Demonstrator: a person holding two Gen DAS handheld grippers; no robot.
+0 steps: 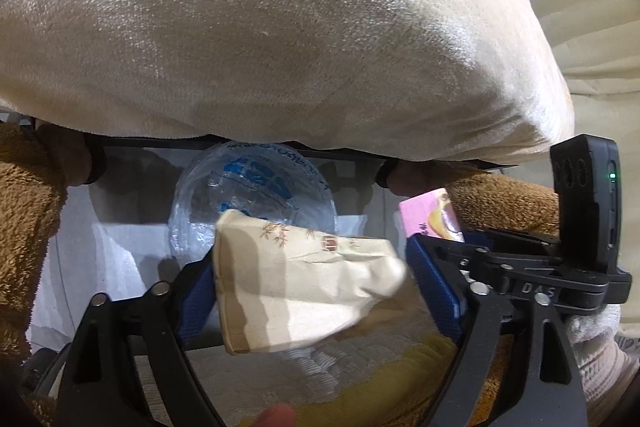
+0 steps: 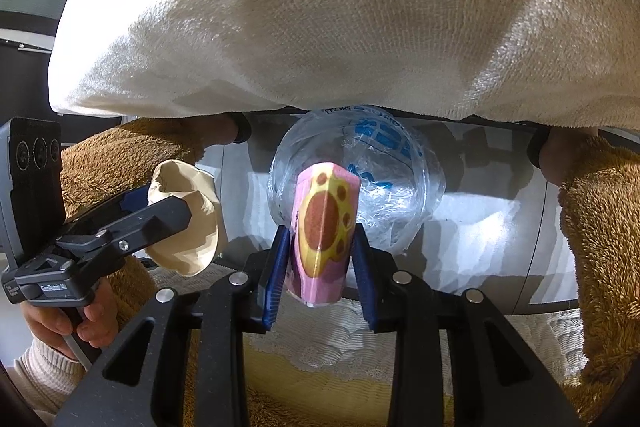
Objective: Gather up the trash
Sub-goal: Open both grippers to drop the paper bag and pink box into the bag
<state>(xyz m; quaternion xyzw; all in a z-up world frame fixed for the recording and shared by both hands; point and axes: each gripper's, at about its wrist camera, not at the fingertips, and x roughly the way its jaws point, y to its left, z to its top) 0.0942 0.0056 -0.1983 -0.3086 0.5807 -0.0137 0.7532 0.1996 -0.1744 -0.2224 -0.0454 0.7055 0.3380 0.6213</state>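
Note:
A crumpled beige paper cup (image 1: 304, 291) lies crosswise between the blue pads of my left gripper (image 1: 312, 255). Its left end rests against one pad; a thin gap shows at the other, so the jaws stand open around it. The right wrist view shows the same cup (image 2: 188, 227) at the left. My right gripper (image 2: 320, 231) is shut on a pink paper cup with a brown and yellow paw print (image 2: 322, 223), also visible in the left wrist view (image 1: 432, 215). Below both cups gapes a clear plastic bag with blue print (image 1: 252, 195) (image 2: 380, 187).
A large cream blanket (image 1: 280, 27) (image 2: 340, 27) bulges over the bag from above. Brown plush fabric (image 1: 28, 219) (image 2: 600, 227) flanks the bag on both sides. A white quilted mattress (image 2: 320, 339) and yellow cloth (image 2: 320, 383) lie under the grippers.

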